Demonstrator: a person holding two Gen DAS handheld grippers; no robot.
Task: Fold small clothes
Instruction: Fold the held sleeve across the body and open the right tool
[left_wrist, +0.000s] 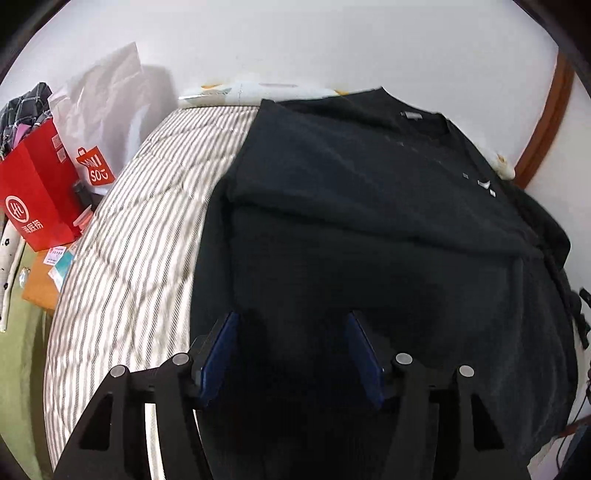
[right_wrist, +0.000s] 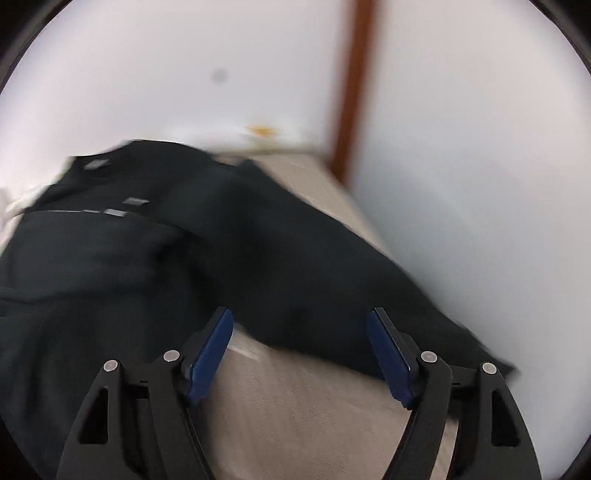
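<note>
Black tee lies on striped bed cover, taking up the right part of the bed in L wrist view. Collar w/ grey neck tag at far end by the wall; long axis runs from cam away to the wall, neck pointing away. Lower part looks folded up: a horizontal fold edge crosses the body about mid-frame. Small white marks on chest near right edge.

L gripper: blue pads apart, hanging over the dark cloth at near end, nothing pinched between them, pads not pressing on fabric as far as visible.

R gripper: pads wide apart, nothing between. View heavily motion-blurred. Below it, bare bed cover and the tee's near edge.

Only L view shows: red paper bag, white bag w/ orange logo, checked cloth behind it, floor clutter left of bed, striped pattern sharp.

Only R view shows: tee's right side, a sleeve/side flap spread diagonally toward the bed's right edge, rumpled not flat; brown vertical trim full height on white wall. Tee fills left half there; stripes can't be made out due to blur.
</note>
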